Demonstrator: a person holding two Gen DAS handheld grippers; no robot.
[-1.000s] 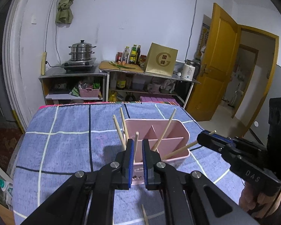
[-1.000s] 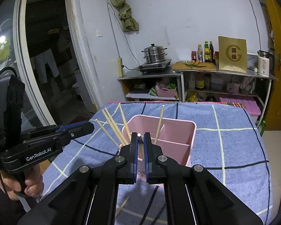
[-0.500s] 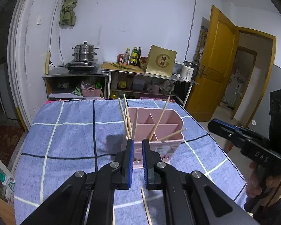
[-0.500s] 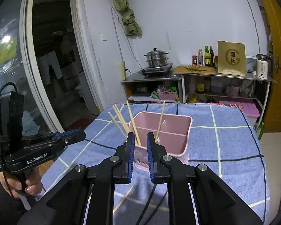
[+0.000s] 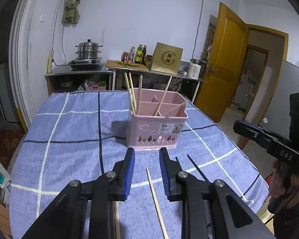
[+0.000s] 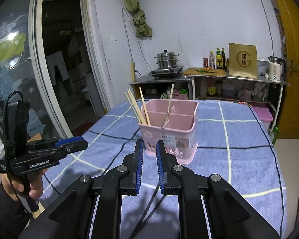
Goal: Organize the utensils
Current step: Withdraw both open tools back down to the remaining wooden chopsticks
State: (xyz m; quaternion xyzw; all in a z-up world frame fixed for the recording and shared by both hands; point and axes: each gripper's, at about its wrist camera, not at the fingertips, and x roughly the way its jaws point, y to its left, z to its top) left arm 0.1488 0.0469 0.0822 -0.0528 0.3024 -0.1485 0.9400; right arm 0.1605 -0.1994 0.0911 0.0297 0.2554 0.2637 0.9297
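Note:
A pink divided utensil holder [image 5: 157, 127] stands on the blue checked tablecloth, with several wooden chopsticks [image 5: 132, 95] leaning in its compartments; it also shows in the right wrist view [image 6: 169, 131]. My left gripper [image 5: 146, 155] is open and empty, just short of the holder. A loose wooden chopstick [image 5: 156, 201] lies on the cloth between its fingers, and a black chopstick [image 5: 197, 169] lies to the right. My right gripper [image 6: 149, 149] is open and empty, close to the holder's front. Black chopsticks [image 6: 147, 213] lie crossed under it.
The tablecloth [image 5: 69, 139] covers the whole table. Another wooden chopstick [image 5: 117, 219] lies under the left gripper's arm. Steel shelves with a steamer pot [image 5: 87, 51], bottles and a gold box [image 5: 166, 58] stand beyond the far edge. A yellow door [image 5: 223, 59] is at right.
Both grippers have pulled back from the holder and opened. The chopsticks they carried now stand in the holder. Loose chopsticks on the cloth have come into view.

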